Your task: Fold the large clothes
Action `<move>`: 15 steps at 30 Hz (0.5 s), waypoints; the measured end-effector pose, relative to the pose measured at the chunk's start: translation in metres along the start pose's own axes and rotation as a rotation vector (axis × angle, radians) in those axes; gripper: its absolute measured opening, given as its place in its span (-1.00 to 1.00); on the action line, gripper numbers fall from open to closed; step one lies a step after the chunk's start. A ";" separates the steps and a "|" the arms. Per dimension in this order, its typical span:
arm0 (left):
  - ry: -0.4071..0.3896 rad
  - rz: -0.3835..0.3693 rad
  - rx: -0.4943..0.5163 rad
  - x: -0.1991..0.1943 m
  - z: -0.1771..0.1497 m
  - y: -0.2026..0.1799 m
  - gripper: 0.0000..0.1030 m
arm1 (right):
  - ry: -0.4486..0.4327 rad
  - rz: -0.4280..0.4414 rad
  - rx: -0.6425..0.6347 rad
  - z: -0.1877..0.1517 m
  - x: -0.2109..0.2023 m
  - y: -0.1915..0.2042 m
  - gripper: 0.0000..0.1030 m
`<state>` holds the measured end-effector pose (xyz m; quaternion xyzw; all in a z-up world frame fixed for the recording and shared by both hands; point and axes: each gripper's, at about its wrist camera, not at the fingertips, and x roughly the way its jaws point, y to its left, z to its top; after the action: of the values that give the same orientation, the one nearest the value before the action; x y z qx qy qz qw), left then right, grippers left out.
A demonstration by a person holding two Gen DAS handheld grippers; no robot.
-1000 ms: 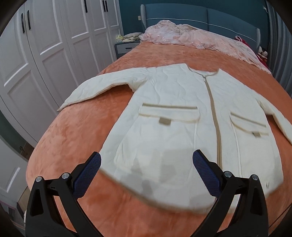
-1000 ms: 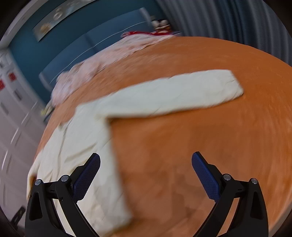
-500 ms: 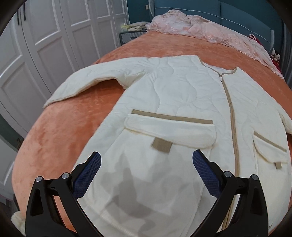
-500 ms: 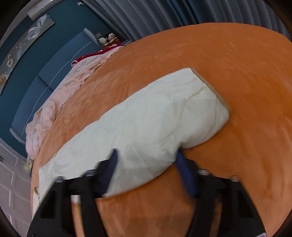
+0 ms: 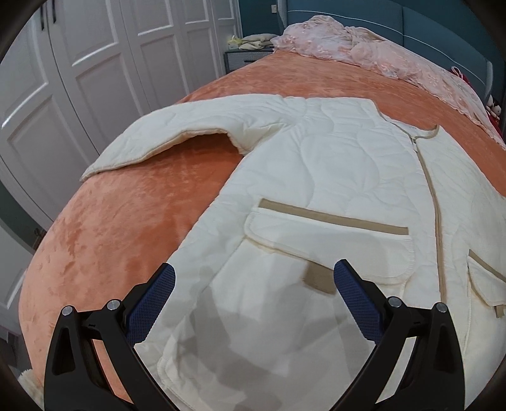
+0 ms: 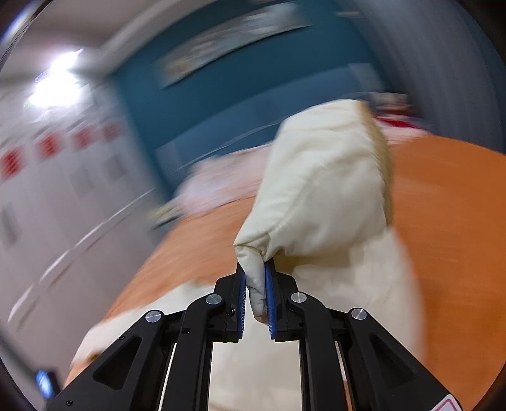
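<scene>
A cream quilted jacket (image 5: 332, 177) with tan zip and pocket trim lies front up on the orange bed (image 5: 132, 221). Its left sleeve (image 5: 177, 132) stretches toward the wardrobe side. My left gripper (image 5: 254, 284) is open and empty, low over the jacket's lower left part beside the left pocket (image 5: 329, 240). My right gripper (image 6: 254, 284) is shut on the jacket's right sleeve (image 6: 319, 189) and holds it lifted off the bed (image 6: 449, 221), the cuff end standing up. The right wrist view is blurred.
White wardrobe doors (image 5: 63, 79) stand close along the bed's left side. A pink blanket (image 5: 379, 53) is heaped at the head of the bed before a blue headboard (image 5: 442, 25). A nightstand (image 5: 243, 57) stands in the far corner.
My right gripper has shut on the right sleeve and lifted it up off the bed. My left gripper has moved closer in over the jacket's lower left, still open.
</scene>
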<state>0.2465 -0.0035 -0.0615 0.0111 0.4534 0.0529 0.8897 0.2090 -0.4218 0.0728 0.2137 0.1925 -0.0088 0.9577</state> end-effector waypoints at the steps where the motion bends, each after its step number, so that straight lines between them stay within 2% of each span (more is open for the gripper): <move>1: 0.008 -0.012 -0.008 0.001 0.001 0.003 0.90 | 0.030 0.063 -0.039 -0.007 0.010 0.025 -0.69; 2: 0.019 -0.029 -0.022 0.001 0.002 0.007 0.90 | 0.052 0.114 -0.084 -0.015 0.019 0.052 -0.66; 3: 0.028 -0.052 -0.036 0.002 0.004 0.011 0.90 | 0.062 0.148 -0.128 -0.025 0.024 0.076 -0.48; 4: 0.031 -0.069 -0.046 0.002 0.006 0.013 0.90 | 0.068 0.163 -0.187 -0.038 0.028 0.102 -0.09; 6: 0.028 -0.118 -0.081 -0.001 0.013 0.021 0.90 | 0.032 0.141 -0.247 -0.061 0.025 0.128 0.27; 9: 0.027 -0.207 -0.132 0.000 0.027 0.026 0.90 | 0.052 0.134 -0.205 -0.084 0.019 0.126 0.28; 12: 0.061 -0.312 -0.189 0.011 0.039 0.022 0.90 | 0.104 0.063 -0.113 -0.095 0.020 0.090 0.29; 15: 0.131 -0.423 -0.252 0.033 0.047 0.010 0.90 | 0.160 -0.024 -0.006 -0.106 0.022 0.039 0.30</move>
<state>0.3035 0.0110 -0.0598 -0.1983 0.4921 -0.0778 0.8441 0.1949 -0.3407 -0.0080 0.2082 0.2713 -0.0027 0.9397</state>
